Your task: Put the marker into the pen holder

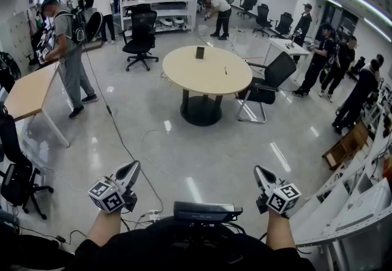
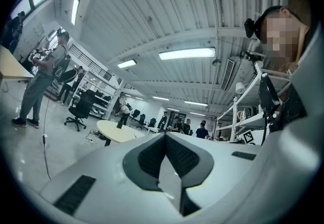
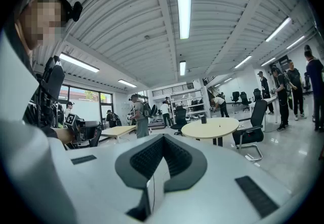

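**Both grippers clenched and empty; the marker waits on a far table.**

Head view: the left gripper (image 1: 131,170) at 7 o'clock and the right gripper (image 1: 263,174) at 5 o'clock are held level and low, probably because the table (image 1: 184,74) at 12 o'clock stands well out of reach. The marker (image 1: 225,70) lies on the table at 4 o'clock from the pen holder (image 1: 199,52), apart from it.
Left gripper view: the jaws are pressed together on nothing. The table is small at 8 o'clock and the marker is too small to find.
Right gripper view: the jaws are together with nothing between them. The holder shows on the table at 4 o'clock, but the marker cannot be made out.
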